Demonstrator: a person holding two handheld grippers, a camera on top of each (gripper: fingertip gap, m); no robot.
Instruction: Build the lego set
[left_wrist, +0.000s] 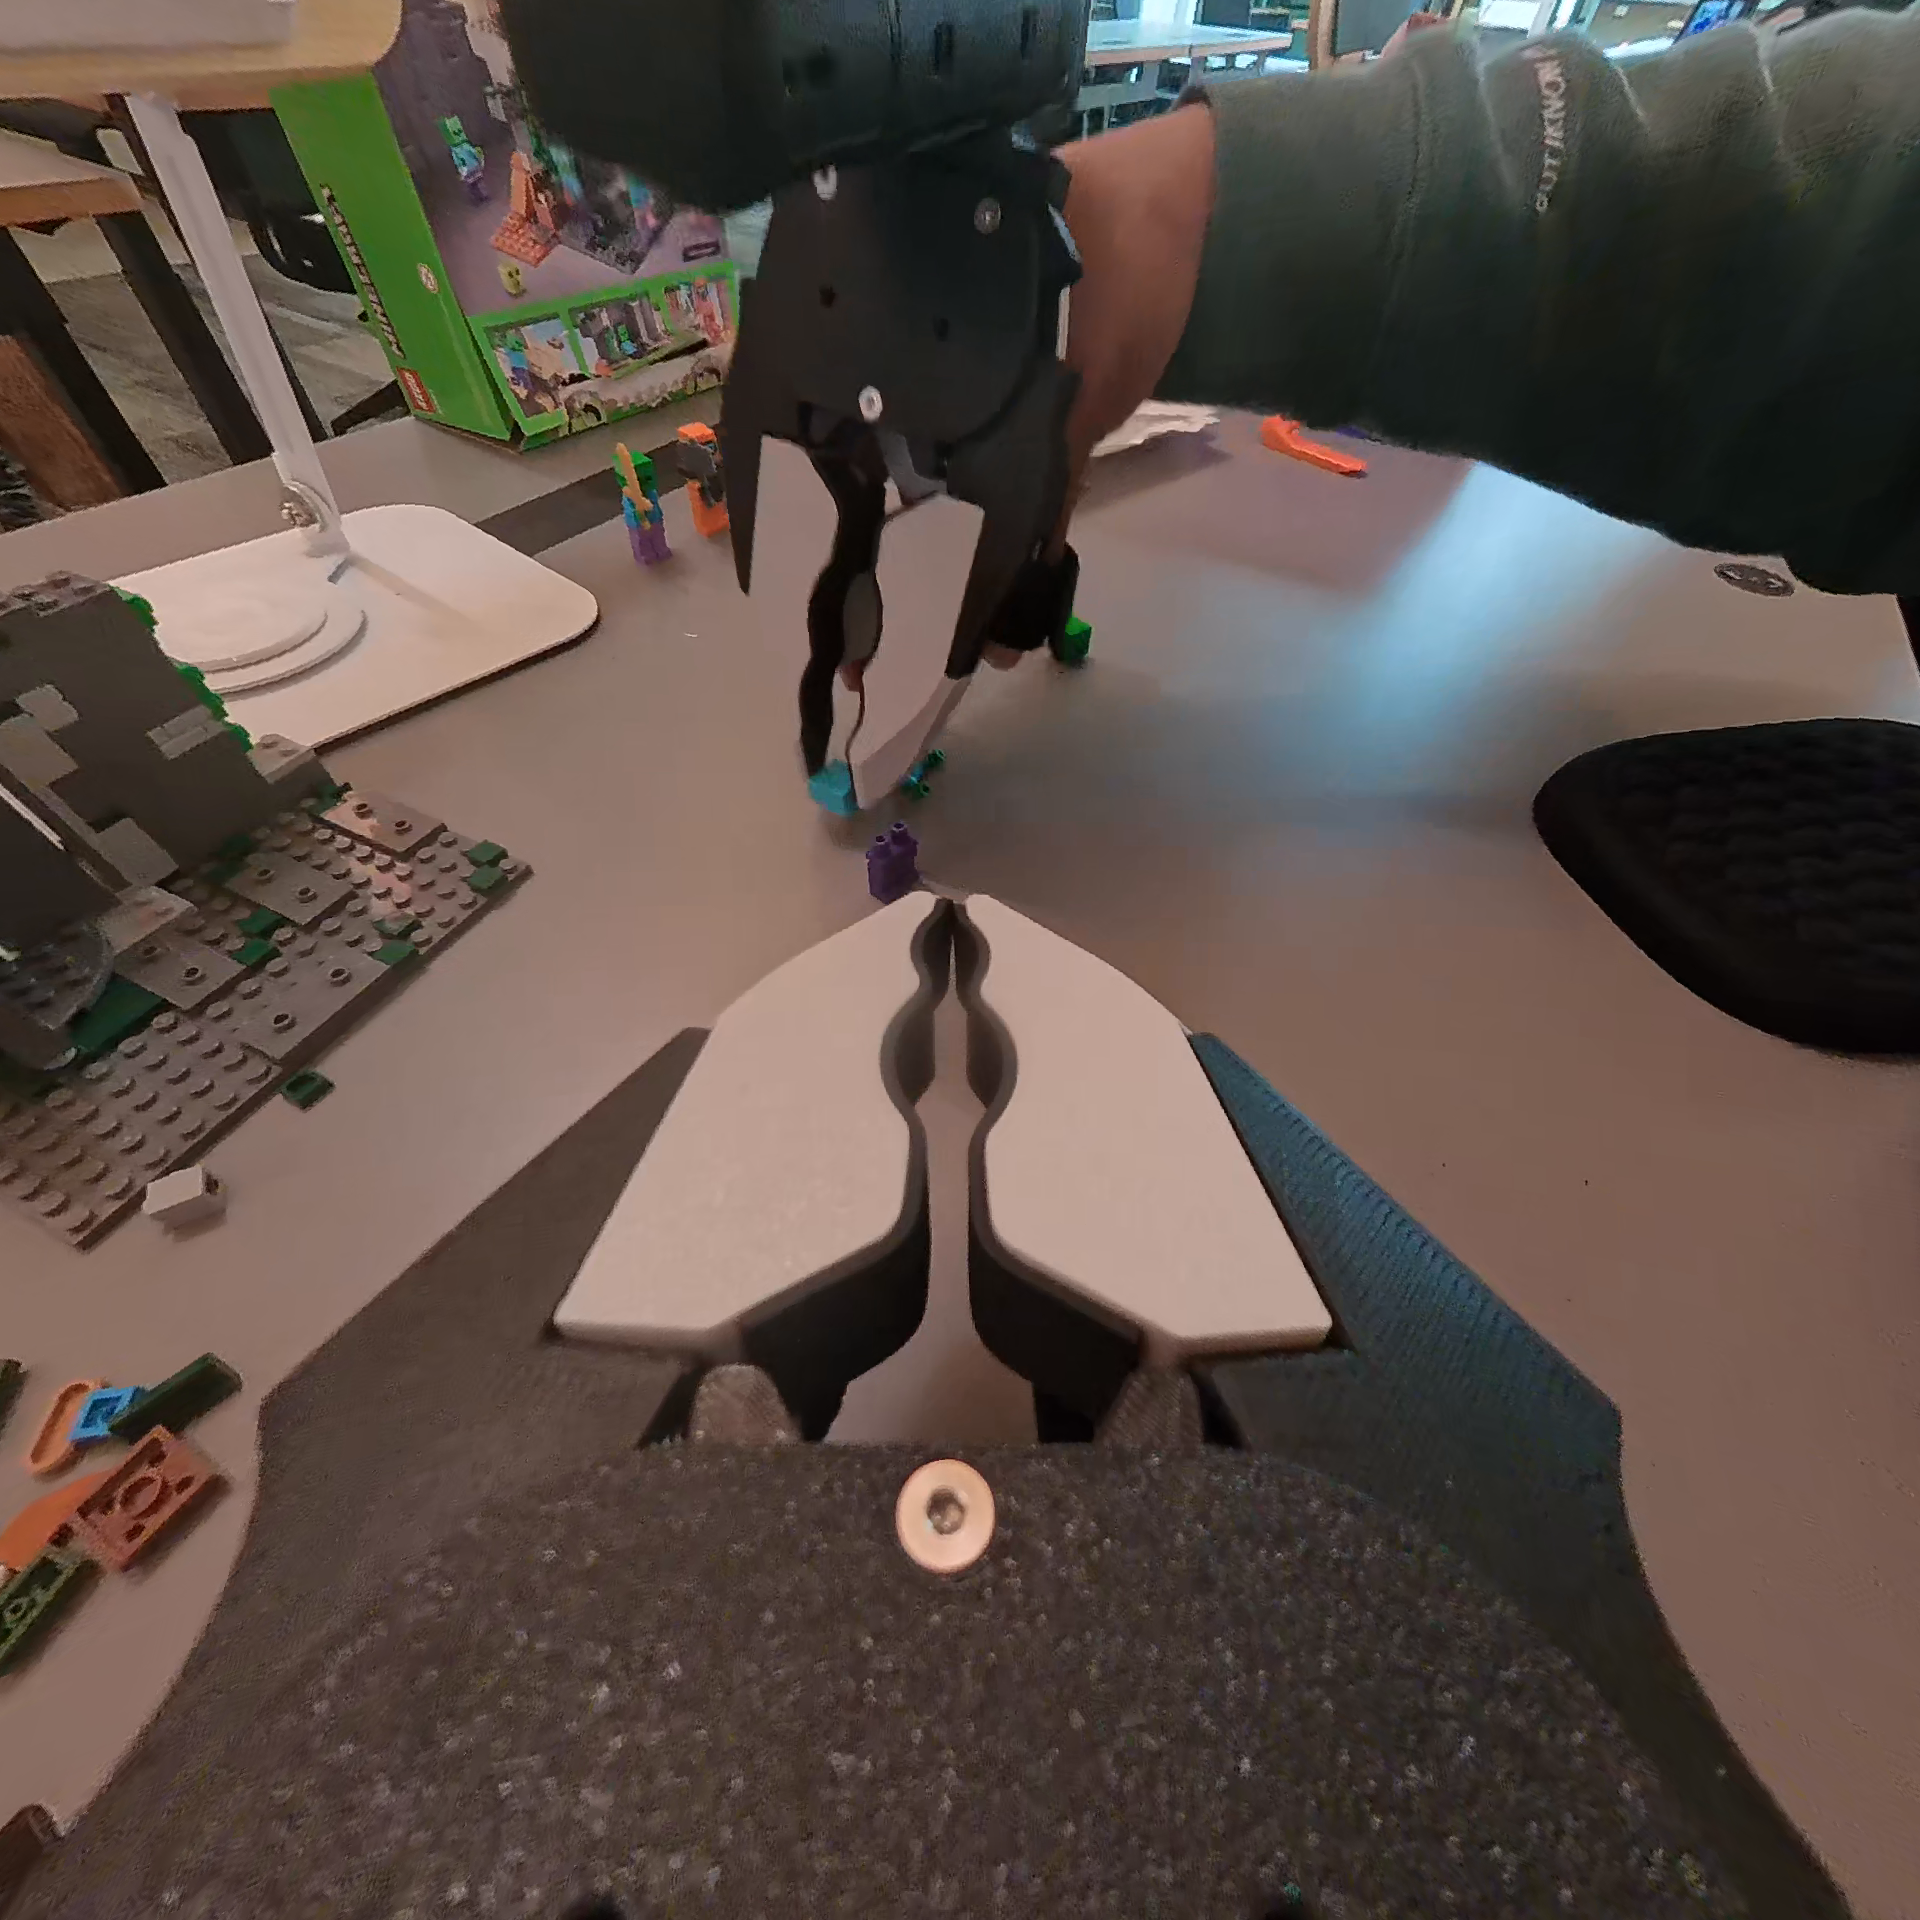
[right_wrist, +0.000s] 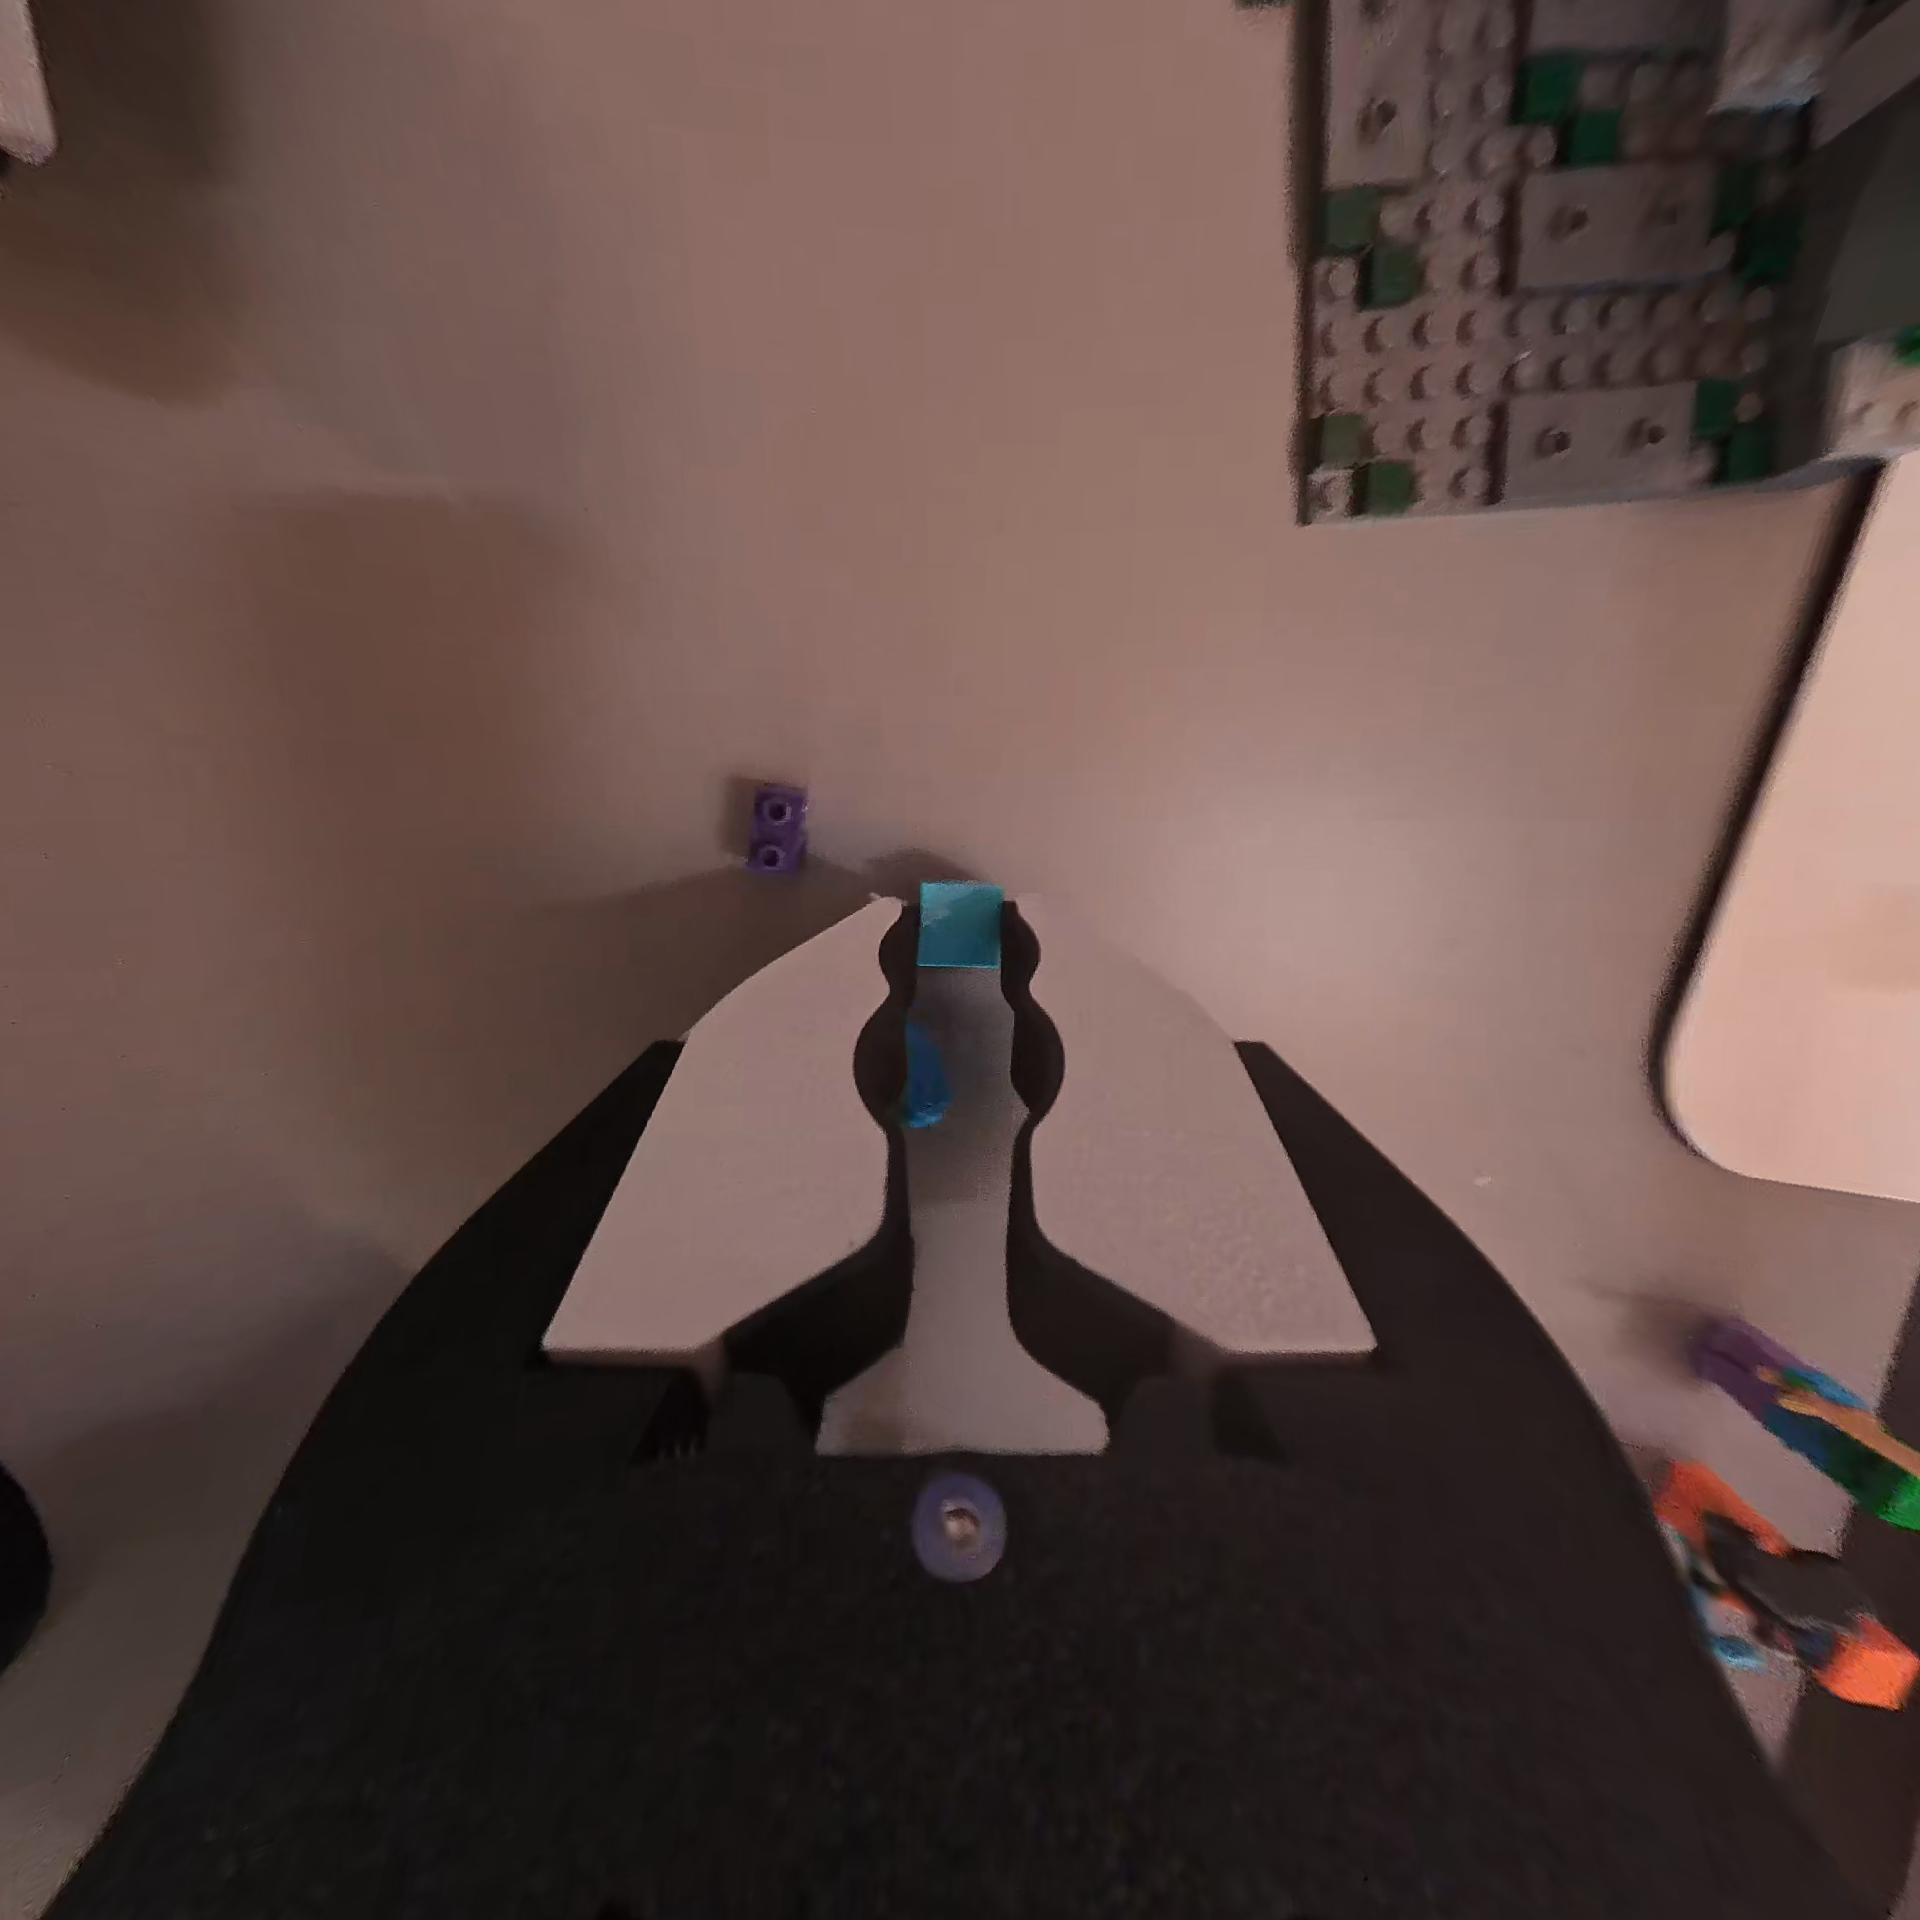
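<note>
My right gripper is shut on a small turquoise brick, pinched at the fingertips just above the grey table. In the left wrist view the same gripper points down with the turquoise brick at its tips. A small purple brick stands on the table just beyond my left gripper, which is shut and empty, close to it. The purple brick also shows in the right wrist view, up and left of the turquoise one. The grey and green build on its baseplate sits at the left.
Two minifigures and the green set box stand at the back. A white stand base is behind the build. Loose pieces lie at the near left, a small green piece by the right gripper, a black pad at right. Spacing between my two grippers at the tips: around 12 cm.
</note>
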